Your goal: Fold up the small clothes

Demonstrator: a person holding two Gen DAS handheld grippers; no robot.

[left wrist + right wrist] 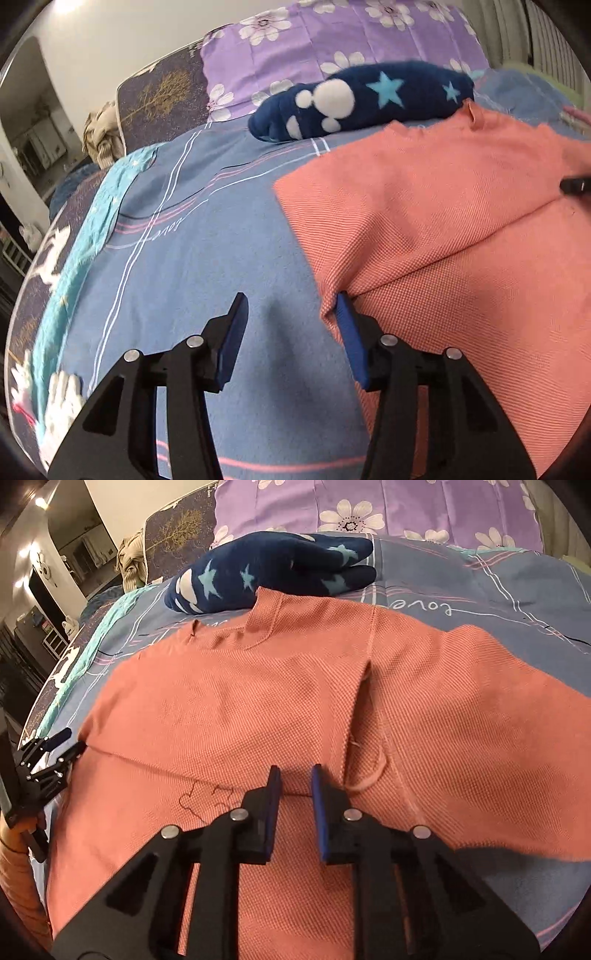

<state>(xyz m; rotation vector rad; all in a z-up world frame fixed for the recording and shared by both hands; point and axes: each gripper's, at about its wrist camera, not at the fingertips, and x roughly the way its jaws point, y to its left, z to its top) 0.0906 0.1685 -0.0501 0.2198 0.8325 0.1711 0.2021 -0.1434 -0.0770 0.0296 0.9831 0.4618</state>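
A salmon-orange knit shirt lies spread on the bed, collar toward the far side, with a crease running across it. My right gripper hovers low over the shirt's middle, its blue pads a narrow gap apart and nothing pinched between them. At the shirt's left edge my left gripper is open wide. Its right finger is tucked against the folded edge of the shirt, its left finger over bare sheet. The left gripper also shows at that edge in the right wrist view.
A dark blue starred garment lies just beyond the collar. The bed has a blue-grey striped sheet, a purple floral pillow at its head and a teal cloth along its left side. An orange sleeve shows lower left.
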